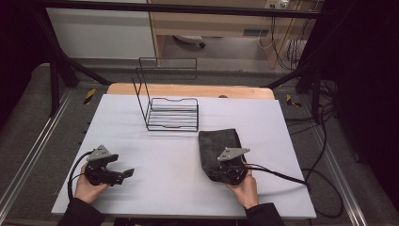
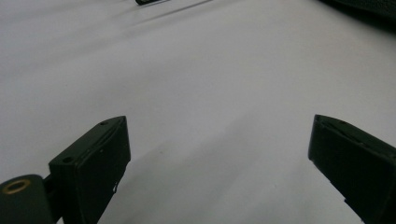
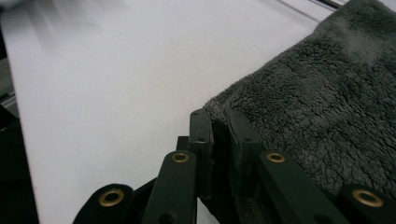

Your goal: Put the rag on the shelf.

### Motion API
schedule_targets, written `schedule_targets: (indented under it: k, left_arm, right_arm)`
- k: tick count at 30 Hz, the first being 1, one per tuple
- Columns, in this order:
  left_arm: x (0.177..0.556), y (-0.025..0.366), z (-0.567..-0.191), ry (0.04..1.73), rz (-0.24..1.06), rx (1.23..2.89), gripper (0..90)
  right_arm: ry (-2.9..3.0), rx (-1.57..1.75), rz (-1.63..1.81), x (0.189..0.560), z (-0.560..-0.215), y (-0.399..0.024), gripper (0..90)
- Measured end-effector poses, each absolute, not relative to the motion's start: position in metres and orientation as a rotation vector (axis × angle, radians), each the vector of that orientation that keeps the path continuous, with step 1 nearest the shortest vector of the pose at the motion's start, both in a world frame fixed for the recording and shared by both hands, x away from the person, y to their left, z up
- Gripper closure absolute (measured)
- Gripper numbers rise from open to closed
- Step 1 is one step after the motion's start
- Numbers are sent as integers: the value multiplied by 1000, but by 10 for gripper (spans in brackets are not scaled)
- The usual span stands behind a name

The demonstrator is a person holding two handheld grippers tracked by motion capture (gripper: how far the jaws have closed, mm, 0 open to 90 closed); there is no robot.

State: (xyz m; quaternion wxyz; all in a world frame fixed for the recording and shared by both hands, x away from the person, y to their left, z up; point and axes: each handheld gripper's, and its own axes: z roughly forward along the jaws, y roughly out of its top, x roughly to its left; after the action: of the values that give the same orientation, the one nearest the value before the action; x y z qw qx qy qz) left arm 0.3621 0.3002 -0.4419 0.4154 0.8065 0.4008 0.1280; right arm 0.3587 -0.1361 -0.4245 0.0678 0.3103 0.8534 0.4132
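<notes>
Jaws of right gripper (image 3: pixel 219 135) pinch fluffy grey towel's (image 3: pixel 327 102) folded corner.

This looks like a lab or test bench: a white-covered table (image 1: pixel 141 188) stands inside a black metal frame (image 1: pixel 56 70), loose cables (image 1: pixel 324 155) trail on grey carpet at right, and a power strip (image 1: pixel 276 4) with hanging wires sits at upper right.
</notes>
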Motion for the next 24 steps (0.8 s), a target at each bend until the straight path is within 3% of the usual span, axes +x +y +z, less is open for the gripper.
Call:
schedule_targets:
  k: [24]
  left_arm:
    - [362, 299, -442, 1013, 316, 2028, 58]
  right_arm:
    - [2717, 820, 1337, 339, -436, -84, 808]
